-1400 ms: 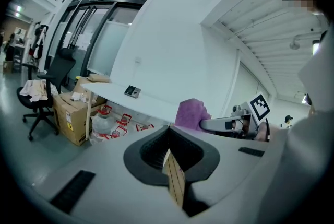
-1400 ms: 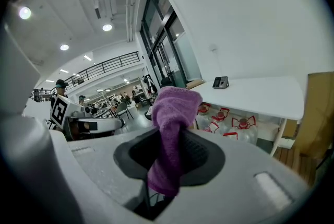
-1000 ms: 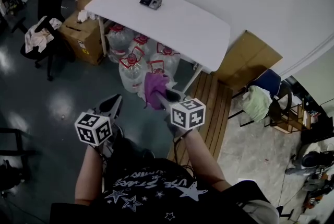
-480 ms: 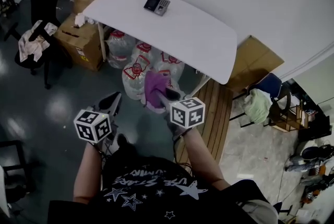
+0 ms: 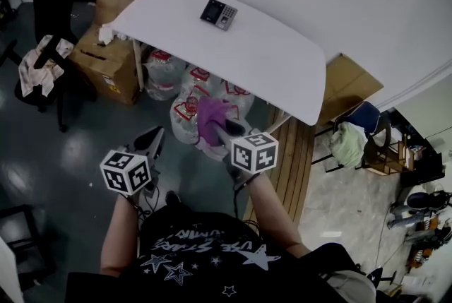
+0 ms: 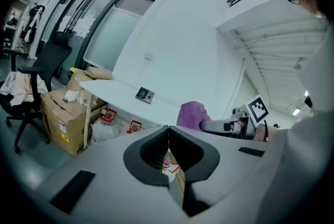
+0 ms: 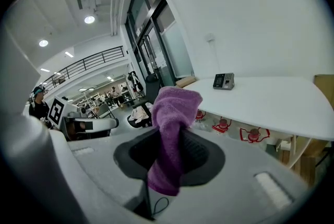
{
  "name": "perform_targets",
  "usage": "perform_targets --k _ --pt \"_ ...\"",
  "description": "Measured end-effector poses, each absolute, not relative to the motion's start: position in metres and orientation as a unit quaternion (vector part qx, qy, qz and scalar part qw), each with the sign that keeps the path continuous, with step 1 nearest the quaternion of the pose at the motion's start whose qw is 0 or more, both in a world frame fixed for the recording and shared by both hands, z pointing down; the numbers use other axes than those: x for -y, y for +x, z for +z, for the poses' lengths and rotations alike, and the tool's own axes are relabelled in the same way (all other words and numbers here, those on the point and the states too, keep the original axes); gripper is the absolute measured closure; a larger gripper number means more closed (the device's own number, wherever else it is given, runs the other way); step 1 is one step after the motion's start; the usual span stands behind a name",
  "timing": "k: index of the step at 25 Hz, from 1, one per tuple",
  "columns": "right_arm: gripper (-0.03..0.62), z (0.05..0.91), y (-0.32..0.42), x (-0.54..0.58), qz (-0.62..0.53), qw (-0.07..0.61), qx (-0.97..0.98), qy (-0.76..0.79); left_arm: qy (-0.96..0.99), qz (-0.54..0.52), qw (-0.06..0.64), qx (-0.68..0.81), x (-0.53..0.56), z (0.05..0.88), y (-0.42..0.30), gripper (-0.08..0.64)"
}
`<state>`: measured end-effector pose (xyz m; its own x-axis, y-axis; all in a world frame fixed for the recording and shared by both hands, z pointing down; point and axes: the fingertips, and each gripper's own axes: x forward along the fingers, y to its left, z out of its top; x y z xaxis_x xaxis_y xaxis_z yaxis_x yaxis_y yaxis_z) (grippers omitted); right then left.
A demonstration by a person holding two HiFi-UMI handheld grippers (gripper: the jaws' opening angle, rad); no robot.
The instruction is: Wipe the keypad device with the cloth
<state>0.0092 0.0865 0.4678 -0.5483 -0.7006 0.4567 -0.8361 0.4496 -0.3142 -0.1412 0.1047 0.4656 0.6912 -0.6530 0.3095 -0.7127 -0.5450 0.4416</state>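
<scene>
Wiping has not yet begun; both tools are held in the air short of the counter point(image 5: 275, 65), above the floor.

**Tool state**
- Right tool point(image 5: 219, 128): clenched on the purple cloth point(image 5: 210, 118). The cloth is pinched between the jaws, with one bunched end standing out past the tips and the other hanging behind them.
- Left tool point(image 5: 151, 140): jaws pressed together with nothing between them.

**Position of the task's thing**
- The keypad device point(image 5: 218, 13) lies flat on the white counter, towards the far edge near the wall, alone on the surface.
- It is well apart from both tools. The near edge of the counter lies between them and the device.

**Governing relation**
- In the head view the device lies almost straight ahead of the right tool's tips, and further from the left tool.
- The right tool is angled slightly left, so in the right gripper view the device sits to the right of the jaw line.
- The device's long axis appears to run across the counter, display to the left and keys to the right.

**Judgement**
- The step in hand is the approach. The right tool should carry the cloth forward over the counter edge and turn slightly right.
- Water bottles point(image 5: 185, 107) stand under the counter.
</scene>
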Motion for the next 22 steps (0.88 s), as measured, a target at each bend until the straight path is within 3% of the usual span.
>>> perform_targets --k 9,22 --pt "0.494 0.476 -0.031 -0.056 0.261 0.124 0.827 0.482 0.884 0.064 0.280 0.369 -0.066 0.480 -0.186 0.551" --pt "0.494 0.484 -0.019 -0.023 0.269 0.126 0.813 0.502 0.890 0.062 0.288 0.347 -0.029 0.485 -0.181 0.551"
